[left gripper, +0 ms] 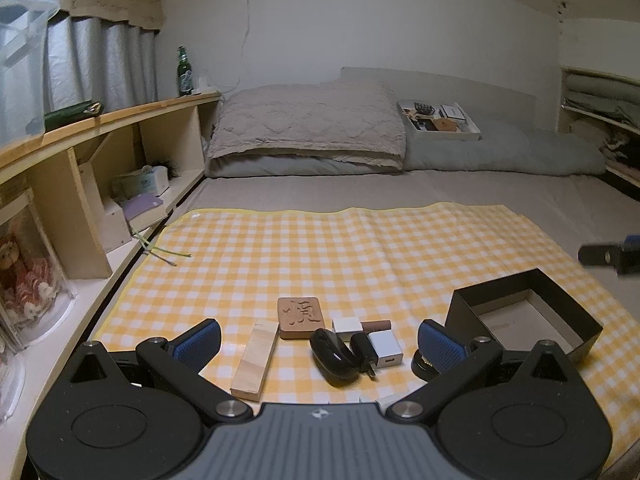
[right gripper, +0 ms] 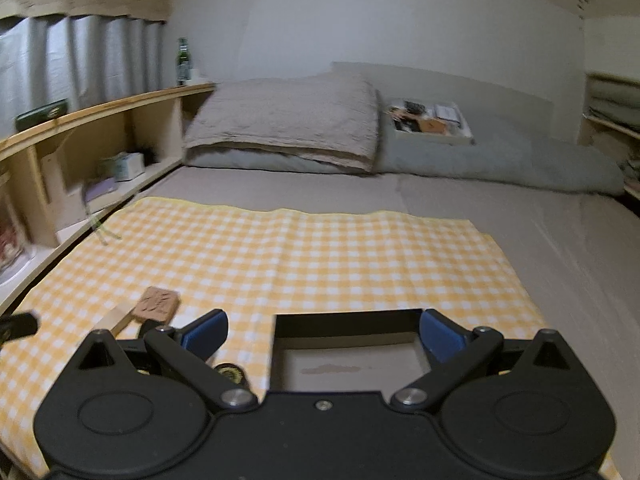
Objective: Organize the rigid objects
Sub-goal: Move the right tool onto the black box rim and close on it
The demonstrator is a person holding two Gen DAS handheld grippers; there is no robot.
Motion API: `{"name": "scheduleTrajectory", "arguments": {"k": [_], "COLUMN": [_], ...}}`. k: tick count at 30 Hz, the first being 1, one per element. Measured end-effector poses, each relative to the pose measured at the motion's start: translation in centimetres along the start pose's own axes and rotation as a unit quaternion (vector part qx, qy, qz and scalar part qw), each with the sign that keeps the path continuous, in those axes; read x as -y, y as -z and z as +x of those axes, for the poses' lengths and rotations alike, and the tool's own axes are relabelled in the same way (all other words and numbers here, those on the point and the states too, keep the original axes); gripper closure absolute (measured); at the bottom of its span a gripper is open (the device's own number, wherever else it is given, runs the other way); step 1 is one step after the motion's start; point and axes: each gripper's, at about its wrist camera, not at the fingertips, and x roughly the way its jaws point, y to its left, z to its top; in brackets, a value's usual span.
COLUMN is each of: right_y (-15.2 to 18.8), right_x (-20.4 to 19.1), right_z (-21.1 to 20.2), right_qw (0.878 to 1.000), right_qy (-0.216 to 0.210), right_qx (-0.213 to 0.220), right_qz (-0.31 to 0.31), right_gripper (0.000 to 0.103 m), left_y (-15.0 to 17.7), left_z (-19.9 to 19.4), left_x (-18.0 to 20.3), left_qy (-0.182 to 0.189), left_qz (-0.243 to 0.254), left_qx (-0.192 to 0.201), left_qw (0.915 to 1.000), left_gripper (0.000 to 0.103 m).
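On the yellow checked cloth (left gripper: 320, 248) lie a carved wooden tile (left gripper: 300, 316), a pale wooden block (left gripper: 256, 360), a black oval case (left gripper: 332, 354), a black plug (left gripper: 365, 350), two white cubes (left gripper: 385, 348), a brown stick (left gripper: 376, 325) and a round black lid (left gripper: 422, 364). An open black box (left gripper: 524, 314) sits at the right, empty. My left gripper (left gripper: 320, 344) is open above the small objects. My right gripper (right gripper: 324, 338) is open, hovering over the black box (right gripper: 348, 354). The tile (right gripper: 157, 304) and block (right gripper: 116, 320) show at its left.
A wooden shelf unit (left gripper: 100, 152) runs along the left with boxes, a tissue pack and a green bottle (left gripper: 184, 72). Folded blankets (left gripper: 308, 124) and a white tray of items (left gripper: 438, 120) lie at the bed's far end. Shelves stand at the right.
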Motion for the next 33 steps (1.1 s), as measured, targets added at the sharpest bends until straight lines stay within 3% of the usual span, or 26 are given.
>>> {"name": "scheduleTrajectory", "arguments": {"k": [6, 12, 16, 21, 25, 30, 33], "right_y": [-1.2, -2.5, -1.9, 0.2, 1.6, 3.1, 3.9], "right_x": [3.6, 6.1, 6.9, 9.2, 10.5, 11.6, 11.8], "right_z": [2.2, 4.4, 6.8, 9.8, 11.7, 13.3, 14.5], "right_qw": [0.998, 0.995, 0.995, 0.988, 0.982, 0.976, 0.972], "right_qy": [0.059, 0.073, 0.081, 0.081, 0.087, 0.065, 0.054], "right_qx": [-0.022, -0.056, -0.062, -0.129, -0.166, -0.207, -0.227], "right_qz": [0.01, 0.028, 0.019, 0.013, 0.003, 0.027, 0.031], "right_gripper": [0.0, 0.001, 0.022, 0.029, 0.041, 0.048, 0.062], "left_y": [-0.3, -1.8, -3.6, -4.6, -3.8, -1.9, -0.8], "left_z": [0.1, 0.4, 1.8, 4.4, 7.2, 9.9, 11.3], "left_x": [0.9, 0.8, 0.4, 0.0, 0.0, 0.5, 0.5], "left_qy": [0.014, 0.032, 0.044, 0.048, 0.065, 0.072, 0.078], "left_qz": [0.035, 0.055, 0.037, 0.017, 0.015, 0.032, 0.026], "left_qx": [0.006, 0.013, 0.014, 0.007, -0.042, -0.108, -0.15], "left_qw": [0.9993, 0.9979, 0.9982, 0.9987, 0.9969, 0.9909, 0.9853], "left_gripper": [0.0, 0.0, 0.0, 0.0, 0.0, 0.0, 0.0]}}
